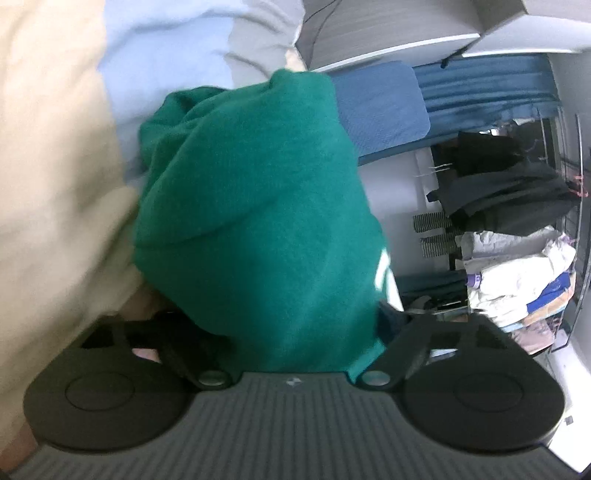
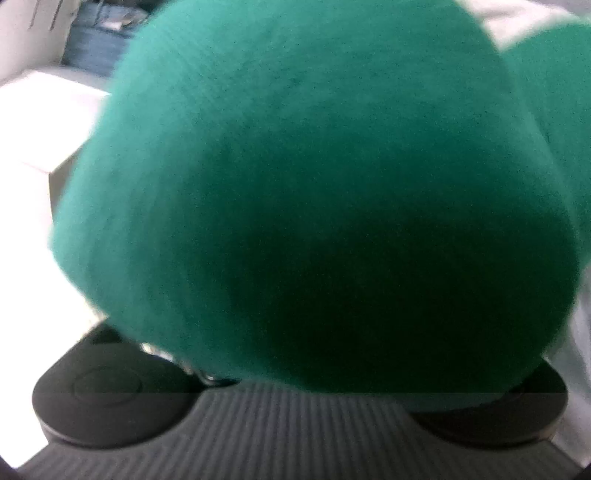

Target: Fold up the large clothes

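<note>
- Cream bedding [image 1: 48,166] and pale blue bedding [image 1: 166,48] fill the left of the left wrist view; at right stands a cluttered corner with a blue cushion [image 1: 384,110], dark clothes [image 1: 498,192] hanging on a rack and a pile of white laundry [image 1: 517,273].
- White furniture [image 2: 40,122] shows at the left edge of the right wrist view, with blue fabric [image 2: 96,33] behind it at top left.
- Bunched green garment [image 1: 258,206] rises in a thick, creased mound from between the linkage arms of the left gripper [image 1: 291,354], with the bedding behind it; a white mark shows on its right edge.
- Same green garment [image 2: 314,192] lies so close over the right gripper [image 2: 295,373] that it blocks nearly the whole view, blurred.
- Left gripper: its black linkage arms stand spread, cloth lies between them, but the fingertips are hidden under the garment, so whether they pinch it cannot be told.
- Right gripper: only its round black base discs show below the cloth; its opening and grip cannot be told.
</note>
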The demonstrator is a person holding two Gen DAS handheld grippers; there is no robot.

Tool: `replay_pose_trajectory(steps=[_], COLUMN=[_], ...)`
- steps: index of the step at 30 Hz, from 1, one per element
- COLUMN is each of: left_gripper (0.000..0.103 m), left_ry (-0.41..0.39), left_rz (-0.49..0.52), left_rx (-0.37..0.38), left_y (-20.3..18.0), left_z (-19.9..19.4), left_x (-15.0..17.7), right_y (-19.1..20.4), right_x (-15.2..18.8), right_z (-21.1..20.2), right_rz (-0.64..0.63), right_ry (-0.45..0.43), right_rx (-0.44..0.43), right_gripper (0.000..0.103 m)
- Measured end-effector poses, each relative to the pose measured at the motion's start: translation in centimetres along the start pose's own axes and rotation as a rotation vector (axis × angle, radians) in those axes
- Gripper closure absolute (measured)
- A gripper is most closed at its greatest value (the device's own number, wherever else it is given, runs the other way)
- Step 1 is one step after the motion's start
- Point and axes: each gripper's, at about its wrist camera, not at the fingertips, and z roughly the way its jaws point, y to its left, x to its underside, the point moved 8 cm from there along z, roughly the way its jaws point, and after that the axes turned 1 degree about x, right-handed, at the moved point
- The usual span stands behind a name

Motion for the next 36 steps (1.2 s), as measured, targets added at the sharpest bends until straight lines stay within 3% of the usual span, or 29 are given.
replay_pose_trajectory(steps=[2,6,9,14,24,30,36], left_gripper=[0.038,0.047,0.050,0.051,0.051,0.051,0.051], left_ry=[-0.003,-0.001,0.007,0.037,0.092,0.150,0.234], left_rz=[0.040,0.100,0.120,0.162,0.253,0.305,0.340], left_rx=[0.005,0.018,0.055,0.118,0.230,0.342,0.456], left_y=[-0.5,-1.8,-2.9,-5.4,-12.2,-19.3,-26.7], left_z=[-0.4,-1.3,-2.5,-5.3,-12.3,-14.7,-15.0], left_x=[0.0,0.0,0.1,1.1,6.4,12.0,20.6], right_y=[0.8,2.0,3.4,4.5,5.1,7.1,6.9], right_x=[-0.4,-0.3,-0.4,-1.0,-1.1,-3.1,-6.6], right_z=[0.1,-1.3,-2.7,-6.7,-16.1,-25.8,-36.2], right_rz=[-0.040,-0.106,-0.157,-0.230,-0.272,-0.368,-0.404], right_ry=[0.002,-0.018,-0.034,-0.053,-0.115,-0.214,-0.352], right_rx=[-0.005,-0.022,-0.046,-0.075,-0.102,-0.104,-0.067], right_gripper=[0.047,0.067,0.077,0.079,0.080,0.080,0.080])
